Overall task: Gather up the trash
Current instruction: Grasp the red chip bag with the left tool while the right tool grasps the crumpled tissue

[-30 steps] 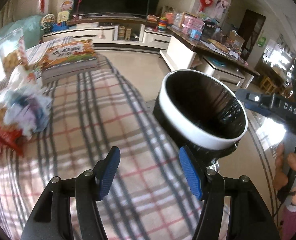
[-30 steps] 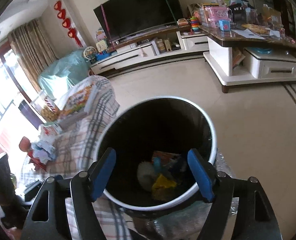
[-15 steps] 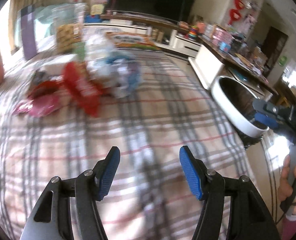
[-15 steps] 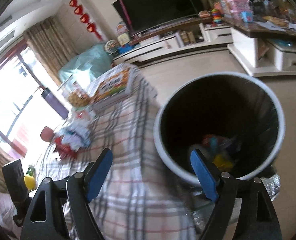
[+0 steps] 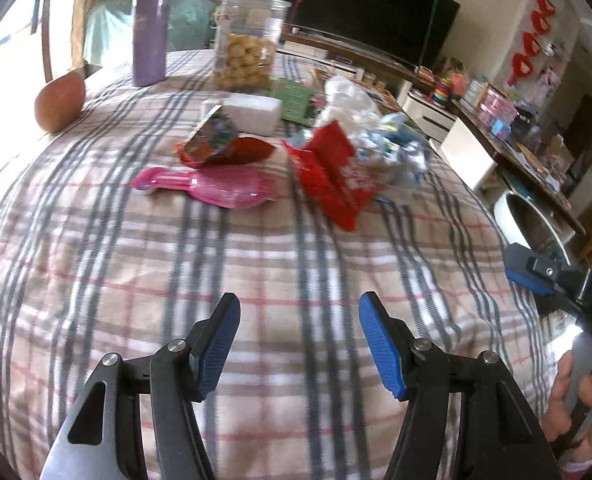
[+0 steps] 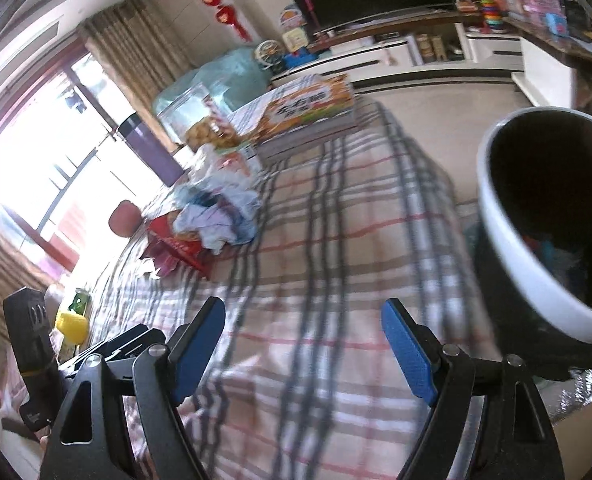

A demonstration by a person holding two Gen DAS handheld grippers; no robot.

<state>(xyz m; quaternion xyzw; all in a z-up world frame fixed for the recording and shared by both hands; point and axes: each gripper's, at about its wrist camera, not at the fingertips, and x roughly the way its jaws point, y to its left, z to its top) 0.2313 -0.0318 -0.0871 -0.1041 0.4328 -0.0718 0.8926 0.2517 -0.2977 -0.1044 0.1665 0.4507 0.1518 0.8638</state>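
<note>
Trash lies on the plaid tablecloth (image 5: 255, 264): a red wrapper (image 5: 332, 172), a pink pouch (image 5: 215, 186), a dark red foil packet (image 5: 219, 146) and a crumpled white-blue plastic bag (image 5: 380, 136). In the right wrist view the pile shows as the red wrapper (image 6: 175, 246) and the crumpled bag (image 6: 219, 216). The white-rimmed black bin (image 6: 552, 232) stands at the table's right edge, with trash inside; it also shows in the left wrist view (image 5: 532, 220). My left gripper (image 5: 299, 340) is open and empty, well short of the pile. My right gripper (image 6: 303, 344) is open and empty beside the bin.
A purple flask (image 5: 149, 30), a clear jar of snacks (image 5: 247, 44), a white box (image 5: 253, 114) and a brown fruit (image 5: 59, 100) stand at the table's far side. A boxed book (image 6: 308, 108) lies at the far end. TV cabinet and shelves lie beyond.
Both grippers have swung left, away from the bin and toward the trash pile on the table. The bin has slid to the right edge of both views. Both stay open and empty.
</note>
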